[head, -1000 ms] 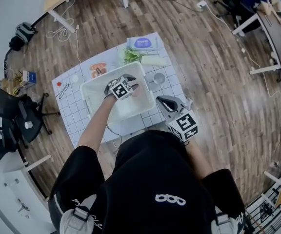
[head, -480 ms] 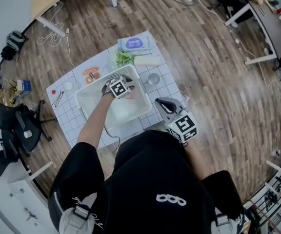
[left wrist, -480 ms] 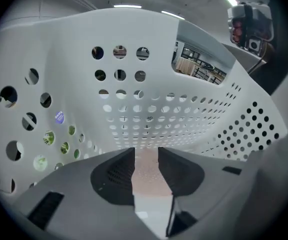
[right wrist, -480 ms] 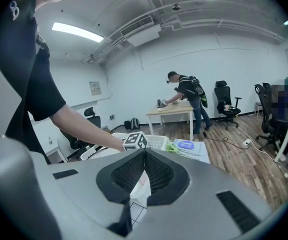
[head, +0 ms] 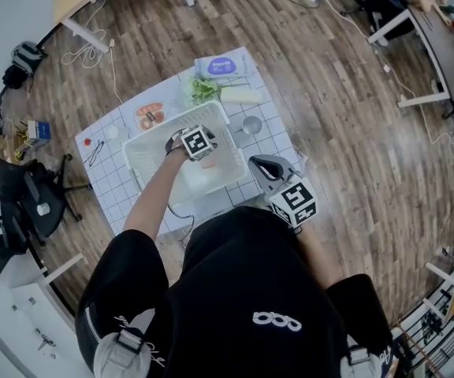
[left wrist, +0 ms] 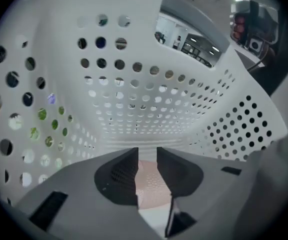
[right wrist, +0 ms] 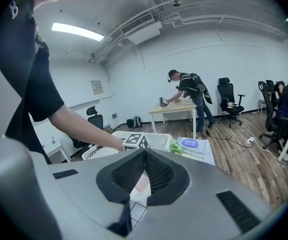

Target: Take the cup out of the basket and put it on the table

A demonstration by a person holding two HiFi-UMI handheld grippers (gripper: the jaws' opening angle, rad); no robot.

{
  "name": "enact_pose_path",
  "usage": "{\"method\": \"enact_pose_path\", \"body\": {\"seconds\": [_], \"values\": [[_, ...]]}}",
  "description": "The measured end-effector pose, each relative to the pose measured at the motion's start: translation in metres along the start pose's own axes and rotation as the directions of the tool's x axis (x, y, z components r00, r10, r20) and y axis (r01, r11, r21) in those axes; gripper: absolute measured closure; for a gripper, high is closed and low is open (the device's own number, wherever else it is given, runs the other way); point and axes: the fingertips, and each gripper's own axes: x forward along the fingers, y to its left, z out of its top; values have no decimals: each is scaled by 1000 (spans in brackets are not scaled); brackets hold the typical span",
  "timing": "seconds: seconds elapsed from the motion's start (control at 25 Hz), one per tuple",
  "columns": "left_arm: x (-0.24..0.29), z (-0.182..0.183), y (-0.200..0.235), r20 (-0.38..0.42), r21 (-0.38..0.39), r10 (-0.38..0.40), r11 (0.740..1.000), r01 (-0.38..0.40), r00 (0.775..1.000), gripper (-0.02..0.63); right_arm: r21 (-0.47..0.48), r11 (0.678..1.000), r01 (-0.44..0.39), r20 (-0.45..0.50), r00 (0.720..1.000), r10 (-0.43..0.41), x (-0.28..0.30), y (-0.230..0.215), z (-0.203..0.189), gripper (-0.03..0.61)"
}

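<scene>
two grippers here, but only one at the cup. left gripper [left wrist: 147, 156] deep inside the white basket [head: 142, 157], pointing steeply down at its floor, perforated walls all round in the left gripper view. jaws at a narrow gap, just now closing a little further, with the pale pink cup [left wrist: 152, 184] between them. pink filling the gap from one pad to the other, no white floor showing at either side. so, by judgement, pads laid on the cup, grip taken or very nearly. in the head view, cup only a small pink patch just beside the marker cube [head: 198, 142], toward the right-hand wall of the basket, low on the floor. long axis of the cup not to be read: too much hidden behind the jaws.

right gripper [right wrist: 144, 153] outside the basket, near its corner on the person's side, over the gridded table [head: 105, 172]. jaws closed together at the tips, holding nothing. well apart from the cup, with the basket wall between.

hence the deciding relation: cup directly in the left jaws and below the basket rim on every side. probably first straight up to clear the wall, only then sideways to a bare part of the table.
</scene>
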Motion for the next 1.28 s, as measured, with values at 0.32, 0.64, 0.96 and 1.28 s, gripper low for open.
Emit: {"method": "enact_pose_path", "body": {"seconds": [0.32, 0.64, 0.96, 1.28], "values": [[-10, -27, -15, -5, -150, -138, 979, 136, 990, 393, -1, 999, -32, -15, 999, 32, 8, 10, -4, 554], [-12, -68, -21, -41, -246, -149, 960, 135, 988, 387, -11, 996, -93, -56, 994, 93, 40, 20, -13, 555], [-18, -86, -36, 39, -397, -227, 890, 224, 973, 451, -36, 986, -165, -110, 981, 160, 81, 43, -22, 554], [-28, -90, -72, 107, -470, -332, 814, 342, 937, 523, -40, 983, -178, -122, 977, 172, 85, 52, -24, 555]]}}
